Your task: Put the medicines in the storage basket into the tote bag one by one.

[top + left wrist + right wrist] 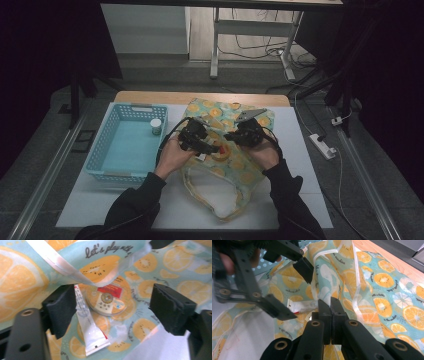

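I can see one blue basket (107,150), one little jar (156,126) in it, one orange-print cloth bag (245,172), one round tin (108,300), one white packet (91,333), and two grippers (202,141) (239,134).

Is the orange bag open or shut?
Open: the right gripper lifts the bag edge, and a sachet and round tin lie inside.

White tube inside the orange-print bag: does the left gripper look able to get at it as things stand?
Probably yes: the left gripper is open just above the white tube, while the right gripper holds up the bag edge.
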A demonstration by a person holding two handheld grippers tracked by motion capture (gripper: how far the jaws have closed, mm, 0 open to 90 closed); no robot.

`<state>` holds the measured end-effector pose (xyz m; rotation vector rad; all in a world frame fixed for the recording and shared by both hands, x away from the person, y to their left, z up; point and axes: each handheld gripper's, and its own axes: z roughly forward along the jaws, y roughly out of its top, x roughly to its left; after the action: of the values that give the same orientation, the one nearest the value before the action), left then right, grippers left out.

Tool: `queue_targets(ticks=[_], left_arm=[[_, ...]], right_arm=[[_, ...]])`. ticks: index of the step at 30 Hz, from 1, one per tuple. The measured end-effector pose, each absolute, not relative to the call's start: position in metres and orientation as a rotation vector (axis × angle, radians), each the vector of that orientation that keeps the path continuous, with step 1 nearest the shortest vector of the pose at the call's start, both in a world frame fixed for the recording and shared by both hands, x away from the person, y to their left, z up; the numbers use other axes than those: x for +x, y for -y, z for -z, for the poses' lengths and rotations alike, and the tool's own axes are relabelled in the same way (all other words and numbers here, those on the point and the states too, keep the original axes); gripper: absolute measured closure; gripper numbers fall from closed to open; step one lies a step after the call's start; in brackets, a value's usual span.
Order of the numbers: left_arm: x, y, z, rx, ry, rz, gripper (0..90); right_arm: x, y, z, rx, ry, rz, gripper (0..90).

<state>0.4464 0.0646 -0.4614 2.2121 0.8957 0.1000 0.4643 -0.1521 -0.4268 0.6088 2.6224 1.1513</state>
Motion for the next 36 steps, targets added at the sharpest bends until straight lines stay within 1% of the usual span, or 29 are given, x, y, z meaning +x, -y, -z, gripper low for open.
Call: queue_targets(ticks=[3,8,10,13,21,30,36], left_arm=[[0.445,-0.069,0.458,2.202,-0.888,-0.100,14.1],[0.445,-0.083,0.453,2.164,-0.880,-0.060,7.2],[0.444,-0.088,0.452,2.164,-0.885,-0.069,4.2],[0.444,-0.098,0.451,2.155,-0.889,-0.087,2.5],[0.444,-0.128,0.446,2.145,-0.910,-0.116,1.7],[0.443,-0.162,0.446,2.100,-0.980,-0.146,1.6],[0.442,-0.182,0.446,2.102,-1.019,-0.183,1.2]], right_arm=[[0.464,0.152,0.427,0.608,-2.621,-1.152,89.2],[0.464,0.152,0.426,0.608,-2.620,-1.154,89.2],[0.464,0.153,0.426,0.609,-2.618,-1.156,89.2],[0.464,0.153,0.425,0.608,-2.617,-1.157,89.2],[0.464,0.154,0.425,0.609,-2.615,-1.155,89.2],[0.464,0.153,0.426,0.609,-2.617,-1.154,89.2],[0.464,0.153,0.427,0.609,-2.620,-1.152,89.2]])
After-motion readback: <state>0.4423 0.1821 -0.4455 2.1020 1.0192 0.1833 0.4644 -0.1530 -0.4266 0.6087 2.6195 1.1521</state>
